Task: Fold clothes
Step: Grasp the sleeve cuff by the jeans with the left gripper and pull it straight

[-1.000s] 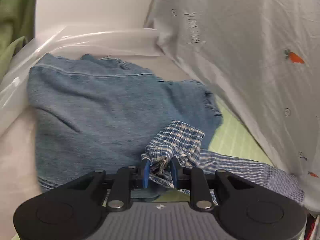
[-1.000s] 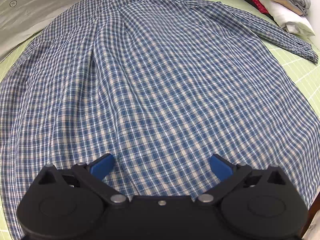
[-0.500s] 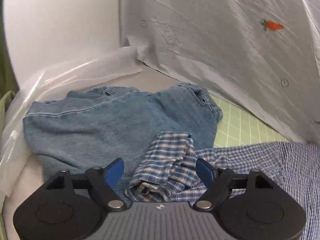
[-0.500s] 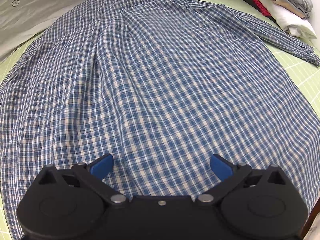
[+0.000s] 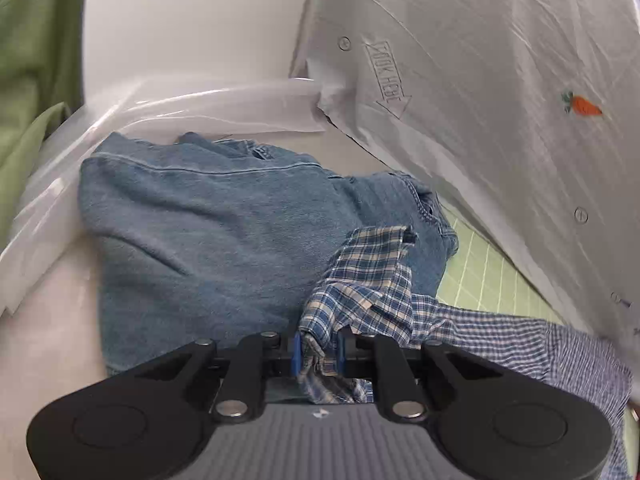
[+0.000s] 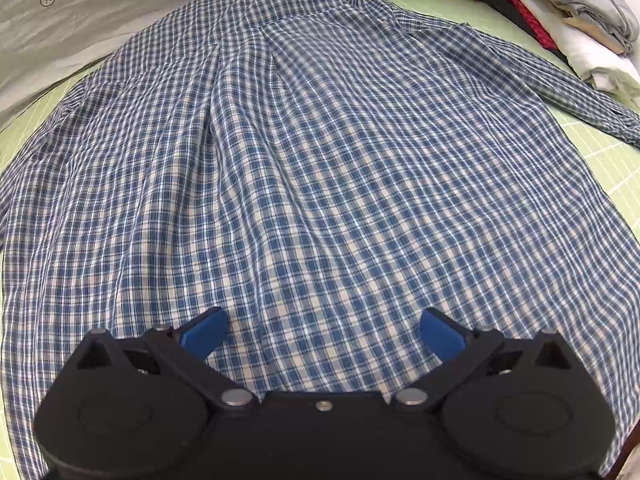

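A blue-and-white plaid shirt lies spread flat on the green grid mat. My right gripper hovers open over its lower part, with only flat cloth under the wide-apart blue pads. In the left wrist view, the shirt's sleeve cuff is bunched up against a pile of blue denim. My left gripper is closing on that cuff, and its blue pads pinch the plaid fabric between them.
A white cloth with a carrot print hangs along the right of the left wrist view. Clear plastic sheeting and a green cloth lie behind the denim. A stack of folded clothes sits at the mat's far right corner.
My left gripper let go of the cuff and opened wide, then closed on the cuff again at a slightly shifted spot. The right gripper and the spread shirt have not moved.
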`<state>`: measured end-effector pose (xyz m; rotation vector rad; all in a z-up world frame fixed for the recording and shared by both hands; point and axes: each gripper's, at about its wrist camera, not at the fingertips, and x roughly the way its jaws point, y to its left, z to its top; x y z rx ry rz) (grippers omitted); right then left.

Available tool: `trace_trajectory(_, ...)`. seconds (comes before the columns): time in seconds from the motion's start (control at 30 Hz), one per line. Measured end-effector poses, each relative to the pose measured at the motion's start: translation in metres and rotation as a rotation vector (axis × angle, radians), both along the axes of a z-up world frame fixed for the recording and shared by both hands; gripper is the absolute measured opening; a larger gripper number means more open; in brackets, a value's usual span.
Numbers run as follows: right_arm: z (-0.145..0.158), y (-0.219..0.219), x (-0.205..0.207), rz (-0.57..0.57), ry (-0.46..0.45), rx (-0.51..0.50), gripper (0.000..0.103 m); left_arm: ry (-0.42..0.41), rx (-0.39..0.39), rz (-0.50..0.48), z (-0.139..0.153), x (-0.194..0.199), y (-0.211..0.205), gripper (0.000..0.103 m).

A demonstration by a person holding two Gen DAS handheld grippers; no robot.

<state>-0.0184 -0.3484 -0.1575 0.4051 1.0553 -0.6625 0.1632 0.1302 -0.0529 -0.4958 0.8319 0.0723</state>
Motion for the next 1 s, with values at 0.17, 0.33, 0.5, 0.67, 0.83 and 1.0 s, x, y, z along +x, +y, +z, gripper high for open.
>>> trace_trajectory(0.17, 0.0, 0.003, -0.005, 0.049, -0.009, -0.005, 0.103, 0.045, -0.166, 0.093, 0.005, -0.042, 0.011, 0.017)
trace_trajectory(0.33, 0.001, 0.006, -0.013, 0.106, 0.005, 0.011, 0.103, 0.092, -0.201, 0.104, -0.003, -0.083, 0.004, 0.018)
trace_trajectory(0.5, 0.001, 0.013, -0.03, 0.159, 0.01, 0.019, 0.103, 0.172, -0.14, 0.163, -0.017, -0.109, 0.003, 0.024)
trace_trajectory(0.67, 0.002, 0.019, -0.053, 0.206, 0.018, 0.028, 0.103, 0.242, -0.104, 0.175, -0.024, -0.124, 0.007, 0.039)
trace_trajectory(0.83, 0.003, 0.011, -0.08, 0.189, 0.005, 0.044, 0.103, 0.213, -0.054, 0.073, -0.012, -0.126, -0.019, 0.06)
trace_trajectory(1.0, 0.005, -0.022, -0.095, 0.122, 0.0, 0.044, 0.103, 0.144, 0.008, -0.075, 0.006, -0.14, -0.065, 0.075)
